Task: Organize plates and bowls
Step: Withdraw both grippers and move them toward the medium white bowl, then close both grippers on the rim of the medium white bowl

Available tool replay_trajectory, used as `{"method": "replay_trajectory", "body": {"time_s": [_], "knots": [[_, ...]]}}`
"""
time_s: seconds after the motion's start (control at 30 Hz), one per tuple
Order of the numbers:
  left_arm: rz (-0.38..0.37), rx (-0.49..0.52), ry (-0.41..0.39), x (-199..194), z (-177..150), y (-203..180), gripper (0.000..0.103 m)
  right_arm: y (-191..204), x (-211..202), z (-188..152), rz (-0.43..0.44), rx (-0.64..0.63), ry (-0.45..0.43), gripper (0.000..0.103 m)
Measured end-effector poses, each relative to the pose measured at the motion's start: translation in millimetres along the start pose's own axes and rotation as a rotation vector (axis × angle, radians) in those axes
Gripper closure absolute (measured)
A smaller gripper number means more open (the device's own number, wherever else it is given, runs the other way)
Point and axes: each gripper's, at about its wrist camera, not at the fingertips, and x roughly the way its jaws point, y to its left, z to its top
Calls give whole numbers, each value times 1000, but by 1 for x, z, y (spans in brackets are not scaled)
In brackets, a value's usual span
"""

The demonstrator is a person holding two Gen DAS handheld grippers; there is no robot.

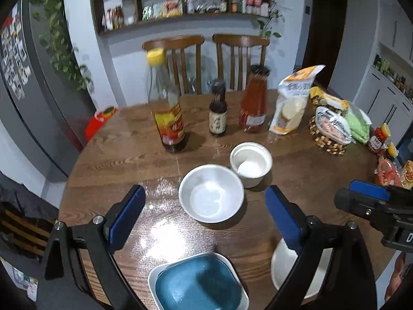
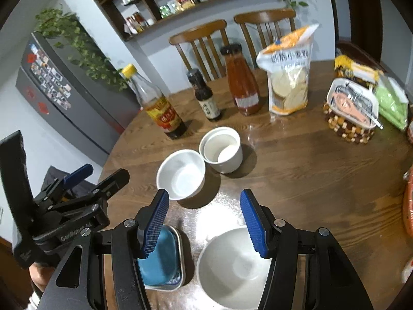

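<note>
Two hand-held grippers hover over a round wooden desk point(image 1: 116, 160), both tilted down at the dishes. Going left to right along the back: a yellow-capped bottle point(image 1: 166, 106), a small dark bottle point(image 1: 217, 109), a red sauce bottle point(image 1: 253, 100), a snack bag point(image 1: 294, 100), then a woven basket point(image 1: 329, 142) with packets on it, near the right edge.

Nearer in, the left hand-held gripper point(image 1: 205, 215) stands wide open with nothing between its blue pads — a white bowl point(image 1: 211, 193) sits on the desk beyond the gap, just past the fingertips. Just behind and to the right of that bowl, almost touching it, is a white cup point(image 1: 251, 164) with a second cup nested inside. Below the left gripper, at the near edge, a blue dish point(image 1: 198, 284) lies inside a pale square tray point(image 1: 152, 279).

To the right of the tray, well clear of it, a large white bowl point(image 2: 232, 266) rests on the desk under the right hand-held gripper point(image 2: 205, 219). That gripper is about half open and grips nothing; its right finger point(image 2: 254, 226) overlaps the bowl's rim in the right wrist view, though whether it touches cannot be told.
</note>
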Motion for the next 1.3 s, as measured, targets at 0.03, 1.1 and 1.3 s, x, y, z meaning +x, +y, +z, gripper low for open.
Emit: {"method": "replay_trajectory", "body": {"time_s": [0.03,1.1,1.3], "knots": [[2,-16,23,11,-1,6,9,-1,7,0,-2,3,9,45],[-51,-155,328,165,-45,53,56,10,165,-1,-2,89,243,63],[-79,-144,336,172,-43,47,82,12,175,-7,10,84,279,83]]}}
